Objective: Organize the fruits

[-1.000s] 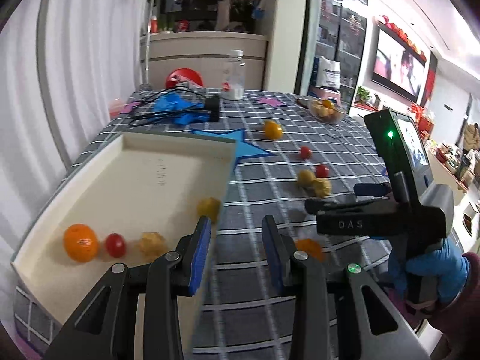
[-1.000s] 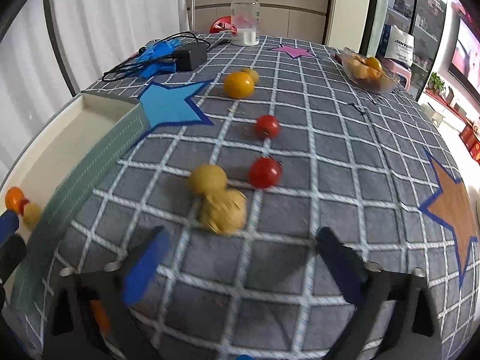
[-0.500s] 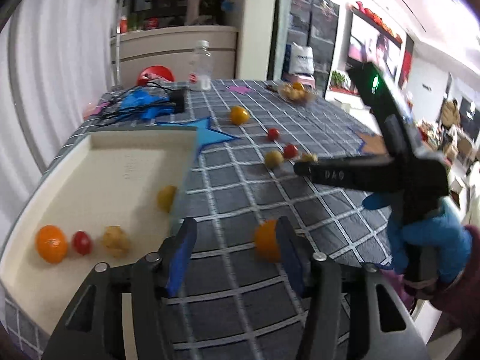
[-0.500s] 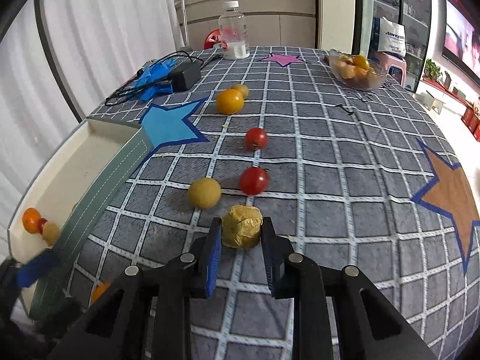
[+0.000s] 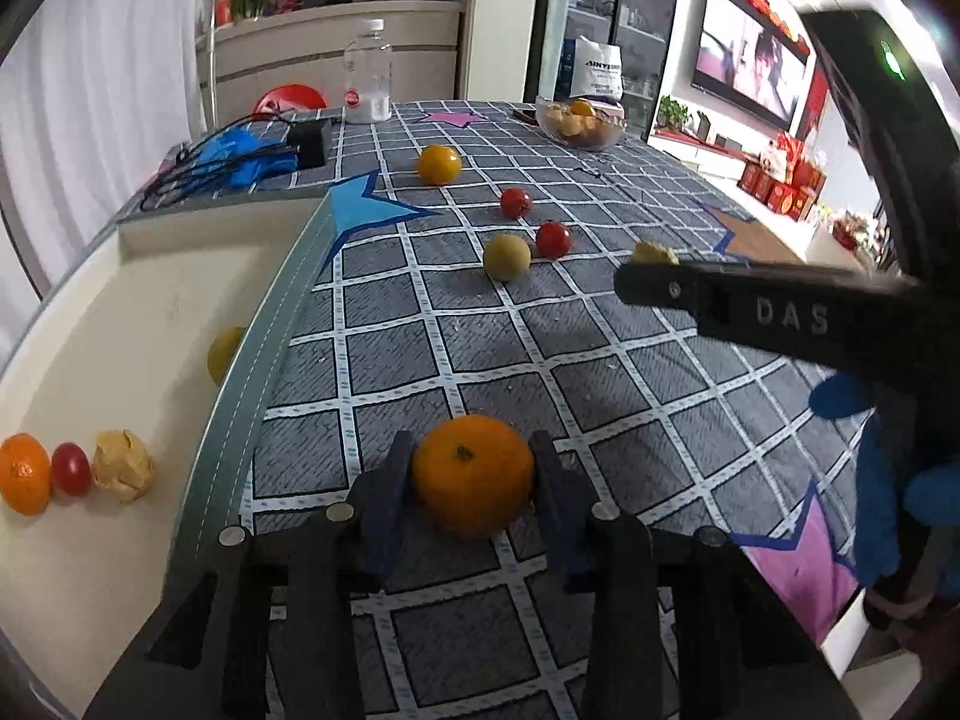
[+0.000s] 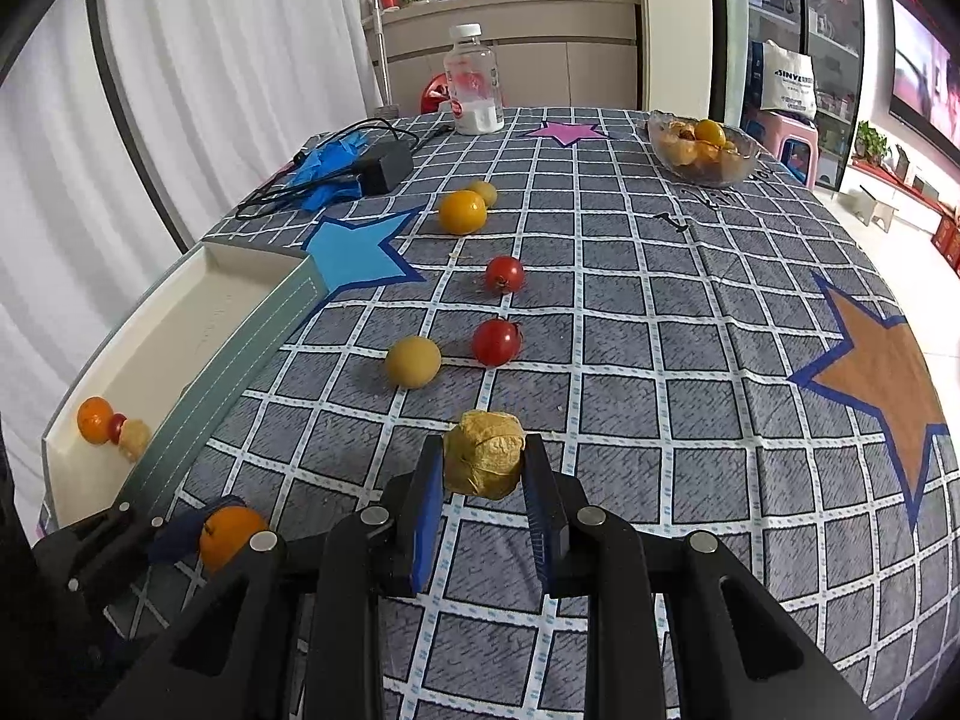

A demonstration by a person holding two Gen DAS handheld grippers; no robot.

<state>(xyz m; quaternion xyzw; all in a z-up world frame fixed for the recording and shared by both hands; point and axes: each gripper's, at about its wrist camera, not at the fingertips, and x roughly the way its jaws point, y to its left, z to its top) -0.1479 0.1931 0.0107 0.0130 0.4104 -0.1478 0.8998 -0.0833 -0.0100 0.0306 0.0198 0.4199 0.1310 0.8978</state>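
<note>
1. My left tool point(image 5: 474, 474) has just been closing, and its pads now clasp the orange point(image 5: 473, 471), low over the bench point(image 5: 600, 372) beside the tray point(image 5: 240, 396).
2. My right tool point(image 6: 483, 480) is clenched on the papery husked fruit point(image 6: 483, 453).
3. Risk: the round orange may roll out of the pads on the lift.
4. Risk: the husk may crush under the squeeze.
5. Risk: either tool could clip the tray wall and jolt its fruit loose.

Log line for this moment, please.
left tool: shut on orange | right tool: shut on husked fruit | tray: four fruits inside
</note>
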